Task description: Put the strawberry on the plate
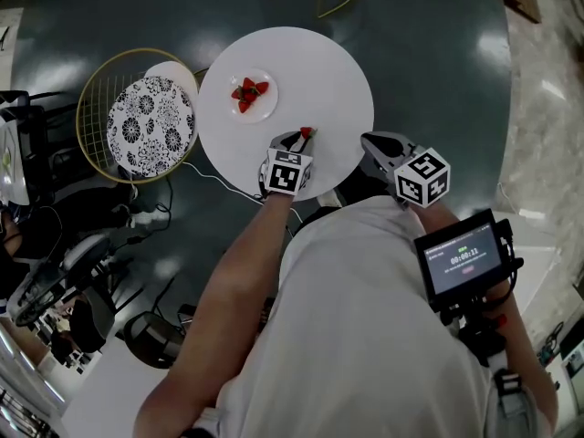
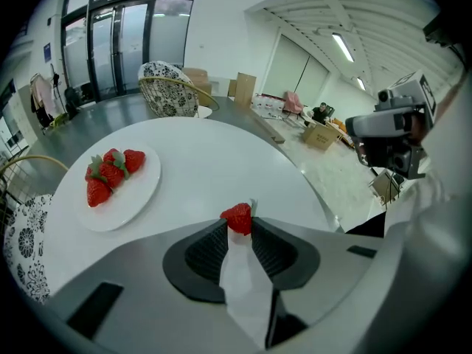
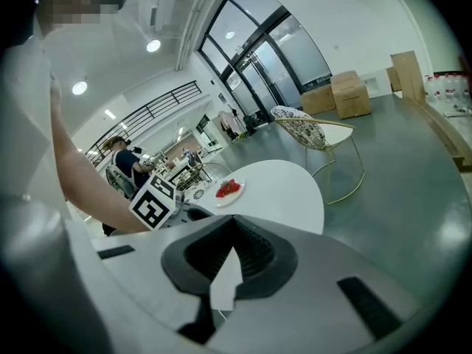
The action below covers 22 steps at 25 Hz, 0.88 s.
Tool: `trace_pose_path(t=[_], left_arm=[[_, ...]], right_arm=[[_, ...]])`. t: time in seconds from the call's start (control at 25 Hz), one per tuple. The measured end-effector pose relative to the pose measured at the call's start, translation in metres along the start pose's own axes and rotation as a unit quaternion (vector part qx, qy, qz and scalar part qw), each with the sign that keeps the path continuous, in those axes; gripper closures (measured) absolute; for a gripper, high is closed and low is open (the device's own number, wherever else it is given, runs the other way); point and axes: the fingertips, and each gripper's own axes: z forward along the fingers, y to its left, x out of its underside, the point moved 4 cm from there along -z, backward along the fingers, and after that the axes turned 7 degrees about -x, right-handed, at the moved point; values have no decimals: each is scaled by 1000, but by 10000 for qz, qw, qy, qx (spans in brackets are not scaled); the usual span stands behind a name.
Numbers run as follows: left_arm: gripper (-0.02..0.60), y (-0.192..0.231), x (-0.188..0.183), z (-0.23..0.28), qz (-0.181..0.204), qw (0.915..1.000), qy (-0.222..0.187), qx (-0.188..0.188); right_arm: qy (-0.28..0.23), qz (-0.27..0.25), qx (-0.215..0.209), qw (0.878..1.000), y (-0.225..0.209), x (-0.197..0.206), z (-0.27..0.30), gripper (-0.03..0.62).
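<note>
A red strawberry [image 2: 238, 217] sits between the fingertips of my left gripper [image 2: 237, 224], and both pads touch it. In the head view this strawberry [image 1: 307, 133] is at the near edge of the round white table [image 1: 319, 71], in front of the left gripper [image 1: 305, 139]. A small white plate [image 1: 258, 110] farther back on the table holds several strawberries [image 1: 248, 92]. The left gripper view shows that plate [image 2: 127, 198] to the left, well apart from the jaws. My right gripper [image 1: 364, 141] hovers off the table's near right edge, its jaws [image 3: 234, 223] closed with nothing in them.
A wire chair with a black-and-white patterned cushion [image 1: 151, 124] stands left of the table. Cables and dark equipment [image 1: 137, 217] lie on the floor nearby. A small monitor [image 1: 464, 261] is mounted on the right gripper. Cardboard boxes [image 2: 243, 88] stand far behind.
</note>
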Motion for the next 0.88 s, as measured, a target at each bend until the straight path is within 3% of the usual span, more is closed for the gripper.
trace_pose_path(t=[0.28, 0.52, 0.88], left_arm=[[472, -1, -7, -10, -236, 9995, -198, -33], [472, 35, -6, -6, -556, 9977, -376, -131], [474, 46, -8, -31, -1035, 9914, -710, -379]], right_arm=[[120, -117, -183, 9997, 0, -11, 6, 586], [328, -182, -370, 9986, -9, -18, 51, 586], [527, -405, -701, 9953, 3, -32, 66, 586]])
